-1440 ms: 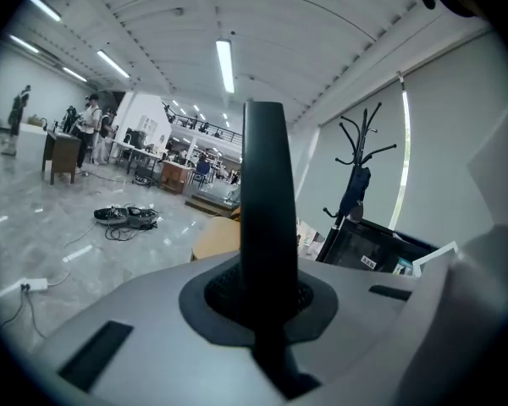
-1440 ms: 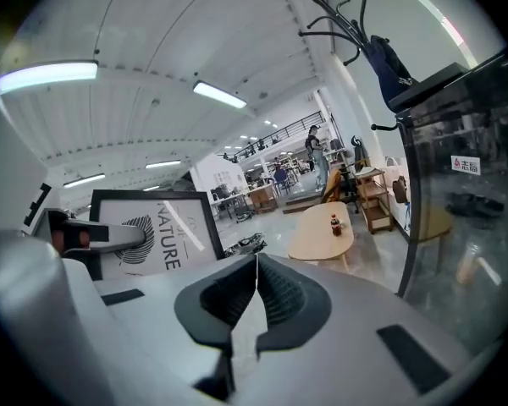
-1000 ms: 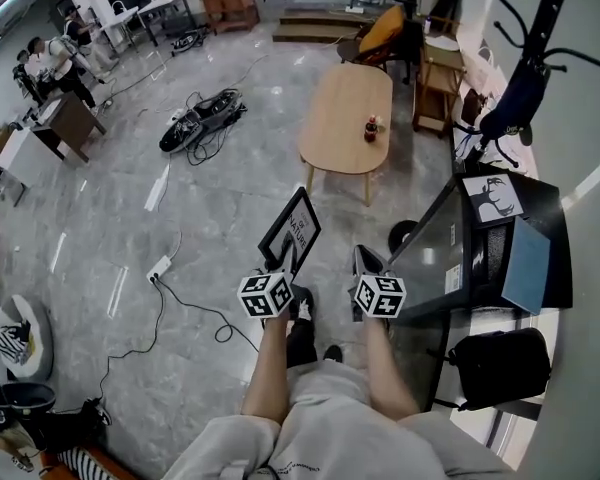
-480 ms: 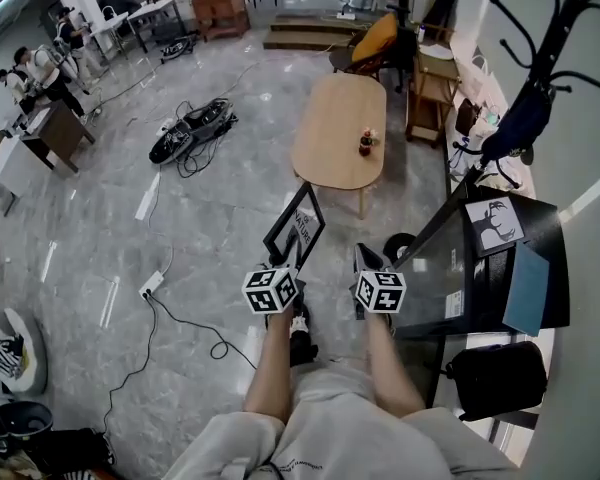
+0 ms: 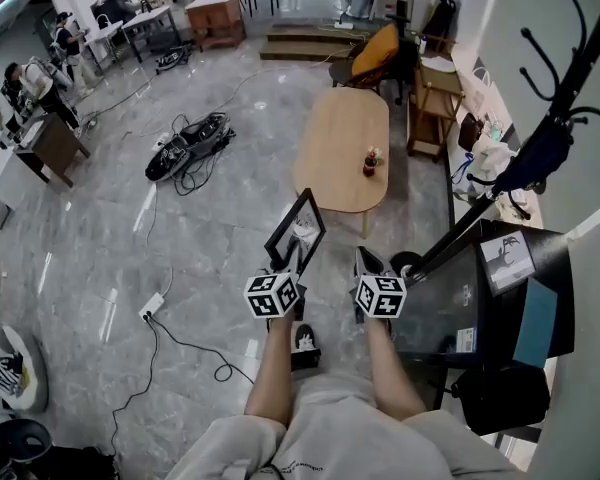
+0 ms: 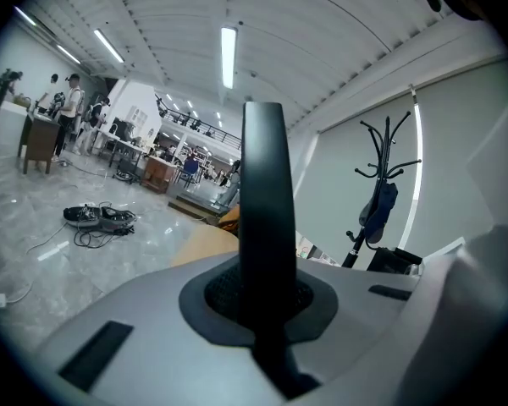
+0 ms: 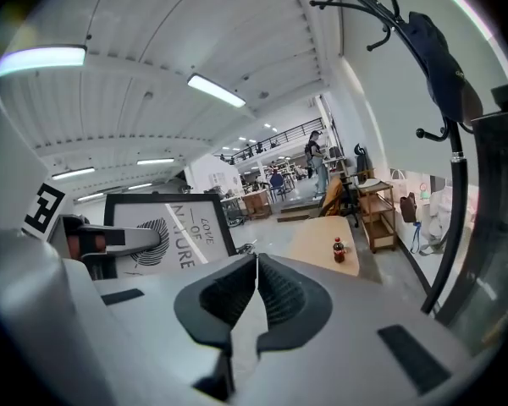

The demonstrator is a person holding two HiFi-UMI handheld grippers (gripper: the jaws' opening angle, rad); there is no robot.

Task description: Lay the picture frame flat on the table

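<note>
A black picture frame (image 5: 297,232) with a white print stands upright in the air, held by its lower edge in my left gripper (image 5: 290,262), which is shut on it. In the left gripper view the frame's edge (image 6: 263,218) rises as a dark bar from between the jaws. The right gripper view shows the frame's front (image 7: 169,230) at the left. My right gripper (image 5: 366,265) is beside it, shut with nothing in it (image 7: 255,293). The oval wooden table (image 5: 344,148) lies ahead on the floor.
A small bottle (image 5: 370,162) stands on the wooden table. A black glass desk (image 5: 485,288) and a coat stand (image 5: 540,148) are at the right. Cables and gear (image 5: 188,143) lie on the floor at the left. People work at far desks (image 5: 35,88).
The person has walked forward, so the wooden table sits closer. Both grippers keep their hold and spacing; the frame stays upright in the left gripper.
</note>
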